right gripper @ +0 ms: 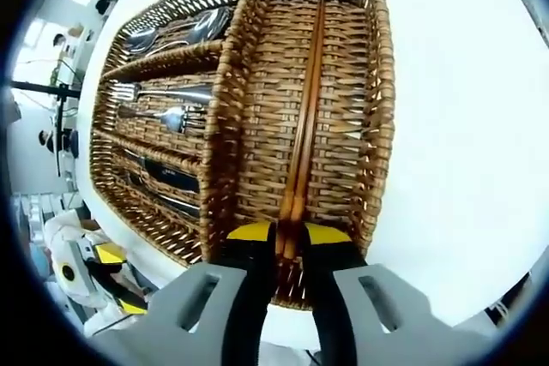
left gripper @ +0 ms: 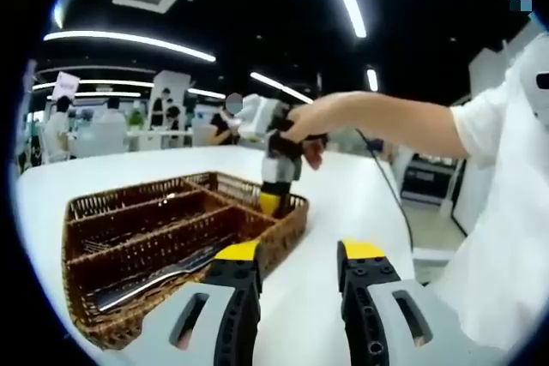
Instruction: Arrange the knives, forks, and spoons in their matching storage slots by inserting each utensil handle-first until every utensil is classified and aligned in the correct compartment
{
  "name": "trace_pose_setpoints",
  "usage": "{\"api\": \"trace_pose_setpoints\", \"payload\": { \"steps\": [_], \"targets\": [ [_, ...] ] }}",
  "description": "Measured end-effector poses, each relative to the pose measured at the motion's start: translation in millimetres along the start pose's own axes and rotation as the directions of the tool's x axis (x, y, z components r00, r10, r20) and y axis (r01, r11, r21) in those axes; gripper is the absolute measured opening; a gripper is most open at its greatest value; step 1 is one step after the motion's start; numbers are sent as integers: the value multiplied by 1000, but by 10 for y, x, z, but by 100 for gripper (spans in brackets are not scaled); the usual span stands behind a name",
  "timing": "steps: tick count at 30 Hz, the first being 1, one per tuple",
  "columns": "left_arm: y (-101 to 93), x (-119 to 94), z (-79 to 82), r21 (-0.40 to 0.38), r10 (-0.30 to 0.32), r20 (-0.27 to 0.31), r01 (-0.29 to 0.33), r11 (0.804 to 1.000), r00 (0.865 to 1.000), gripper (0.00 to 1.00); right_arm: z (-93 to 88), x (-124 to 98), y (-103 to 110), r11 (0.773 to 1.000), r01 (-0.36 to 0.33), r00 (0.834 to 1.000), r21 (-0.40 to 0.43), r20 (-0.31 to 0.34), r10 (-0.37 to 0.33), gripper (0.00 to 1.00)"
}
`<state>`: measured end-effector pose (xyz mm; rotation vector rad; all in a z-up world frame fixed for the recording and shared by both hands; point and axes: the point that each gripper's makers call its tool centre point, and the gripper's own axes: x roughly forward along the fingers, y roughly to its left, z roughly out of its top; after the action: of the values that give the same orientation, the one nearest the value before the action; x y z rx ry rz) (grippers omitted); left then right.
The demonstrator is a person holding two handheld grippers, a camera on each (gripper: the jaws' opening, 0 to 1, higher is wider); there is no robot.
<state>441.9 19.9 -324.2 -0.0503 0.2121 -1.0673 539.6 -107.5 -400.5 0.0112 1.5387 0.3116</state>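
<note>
A brown wicker tray (right gripper: 377, 126) lies on the white table, split into narrow slots and one wide compartment. Spoons (right gripper: 176, 32) fill the far slot, forks (right gripper: 163, 105) the middle one, and dark-handled knives (right gripper: 163, 179) the near one. My right gripper (right gripper: 287, 234) is shut on a pair of wooden chopsticks (right gripper: 307, 117) that lie lengthwise in the wide compartment. In the left gripper view a person's hand holds that right gripper (left gripper: 271, 201) tip-down in the tray (left gripper: 103, 212). My left gripper (left gripper: 300, 253) stands open beside the tray's near corner, with nothing between its jaws.
The white table (left gripper: 343, 203) stretches to the right of the tray and ends at an edge near a person's white sleeve (left gripper: 506, 126). A cable (left gripper: 386, 182) trails across it. Other tables and people stand far behind.
</note>
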Motion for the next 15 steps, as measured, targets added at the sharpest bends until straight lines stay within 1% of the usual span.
{"api": "trace_pose_setpoints", "payload": {
  "steps": [4,5,8,15],
  "targets": [
    [1,2,8,2,2,-2,-2,1000,1000,34,48,5,-4,1000,12,1000,-11,6,-12,13],
    [3,2,12,2,4,-3,-4,1000,1000,34,76,14,-33,999,37,999,-25,15,-37,13],
    [7,4,9,1,5,-5,-5,1000,1000,34,89,27,-45,998,53,998,-35,22,-53,14],
    [15,18,0,-1,8,-11,-8,1000,1000,34,163,46,-34,997,61,997,-56,48,-59,16]
  ]
}}
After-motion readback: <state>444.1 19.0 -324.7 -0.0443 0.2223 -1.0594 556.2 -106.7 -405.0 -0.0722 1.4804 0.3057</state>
